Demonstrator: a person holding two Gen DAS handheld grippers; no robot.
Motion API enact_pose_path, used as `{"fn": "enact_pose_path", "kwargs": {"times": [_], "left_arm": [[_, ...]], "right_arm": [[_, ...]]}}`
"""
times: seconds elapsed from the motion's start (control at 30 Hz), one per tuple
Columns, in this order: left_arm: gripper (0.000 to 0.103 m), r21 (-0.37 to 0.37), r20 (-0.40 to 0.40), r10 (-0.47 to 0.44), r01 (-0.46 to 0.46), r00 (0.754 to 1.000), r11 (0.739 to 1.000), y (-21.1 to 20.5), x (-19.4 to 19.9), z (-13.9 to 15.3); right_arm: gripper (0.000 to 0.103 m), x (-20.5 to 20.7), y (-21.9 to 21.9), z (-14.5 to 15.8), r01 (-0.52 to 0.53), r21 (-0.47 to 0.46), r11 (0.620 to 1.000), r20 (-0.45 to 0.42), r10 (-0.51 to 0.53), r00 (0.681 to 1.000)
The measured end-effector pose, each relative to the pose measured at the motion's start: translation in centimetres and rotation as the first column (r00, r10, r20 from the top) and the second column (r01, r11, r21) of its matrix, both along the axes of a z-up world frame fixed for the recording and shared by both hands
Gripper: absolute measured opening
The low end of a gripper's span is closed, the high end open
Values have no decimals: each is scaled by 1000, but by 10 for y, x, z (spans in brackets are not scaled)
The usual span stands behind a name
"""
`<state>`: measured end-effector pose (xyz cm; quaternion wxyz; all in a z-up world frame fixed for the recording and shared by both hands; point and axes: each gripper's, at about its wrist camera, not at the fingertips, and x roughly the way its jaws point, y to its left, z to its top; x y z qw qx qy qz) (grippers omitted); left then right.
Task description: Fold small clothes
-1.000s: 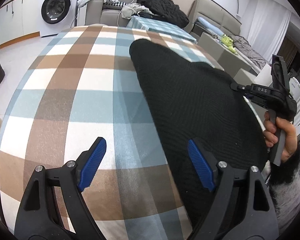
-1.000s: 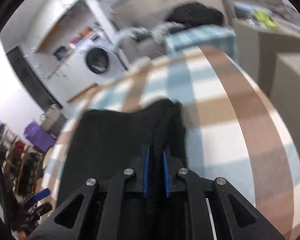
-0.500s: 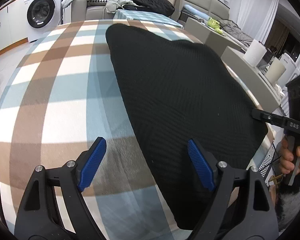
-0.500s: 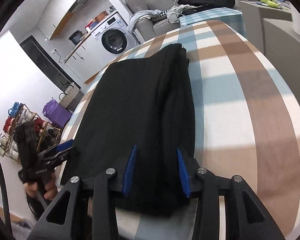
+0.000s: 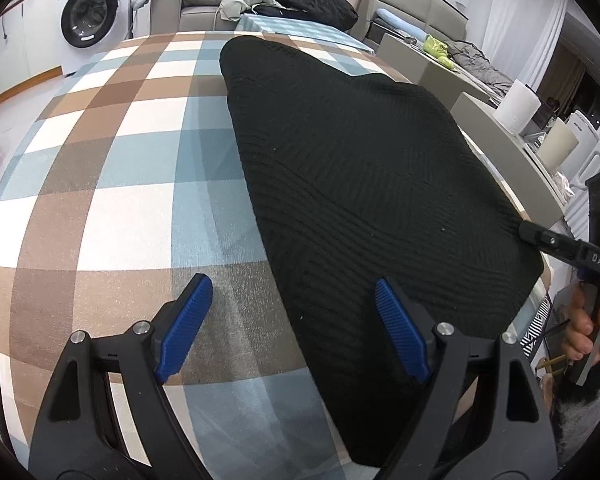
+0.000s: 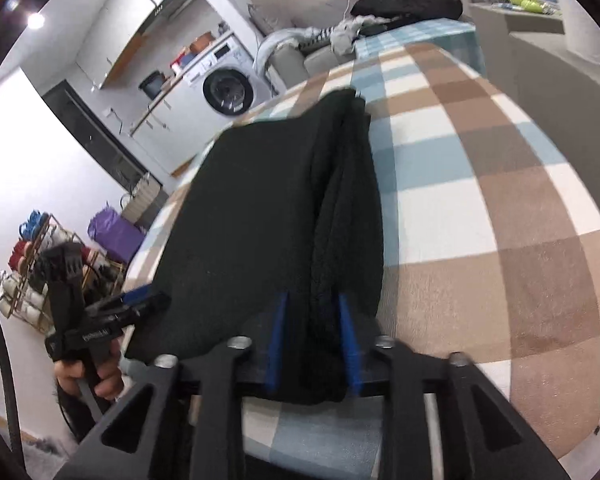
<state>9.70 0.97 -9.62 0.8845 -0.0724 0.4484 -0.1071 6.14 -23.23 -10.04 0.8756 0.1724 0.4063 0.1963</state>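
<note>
Black knit (image 6: 284, 208) — folded edge between right jaws.

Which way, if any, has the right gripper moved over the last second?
Yes: the right gripper drew back along the black garment toward the near edge of the checked table. Its jaws have just been closing, the garment's fold between them.

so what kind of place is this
Most likely a home, an open living and laundry area: a washing machine, a sofa piled with clothes, and a shoe rack by the wall.
</note>
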Motion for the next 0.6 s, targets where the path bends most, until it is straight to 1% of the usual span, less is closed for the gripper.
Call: {"fn": "enact_pose_path", "kwargs": {"times": [0.03,0.2,0.3,0.37,0.4,0.43,0.47,0.5,0.57,0.6], "left_arm": [[82,4,3,0,0,1000,1000,-1,0,0],[81,17,12,4,-4,1000,1000,-5,2,0],[74,6,16,-3,3,1000,1000,-3,4,1],[61,-12,15,-3,3,1000,1000,-1,5,1],[57,-19,14,-4,4,1000,1000,0,6,1],[45,-32,12,-10,11,1000,999,0,6,1],[34,-48,9,-24,24,1000,999,0,7,0],[32,-54,7,-31,31,999,998,-1,8,0],[25,-40,21,-34,34,999,999,-3,7,0],[25,-35,25,-39,39,999,999,-4,8,0]], "right_arm": [[39,3,-1,-1,5,-1,1000,1,-5,1000],[44,20,-2,-13,48,14,999,-25,-48,999],[44,22,0,-14,45,12,999,-25,-45,999],[42,23,1,-14,42,14,999,-23,-42,999],[37,23,2,-15,33,19,999,-23,-33,999],[33,23,3,-15,27,28,999,-23,-27,999],[31,23,4,-16,20,31,999,-26,-20,999],[29,23,6,-16,16,25,1000,-23,-15,1000],[27,23,10,-15,12,12,1000,-17,-12,1000],[27,23,11,-15,11,8,1000,-15,-11,1000]]}}
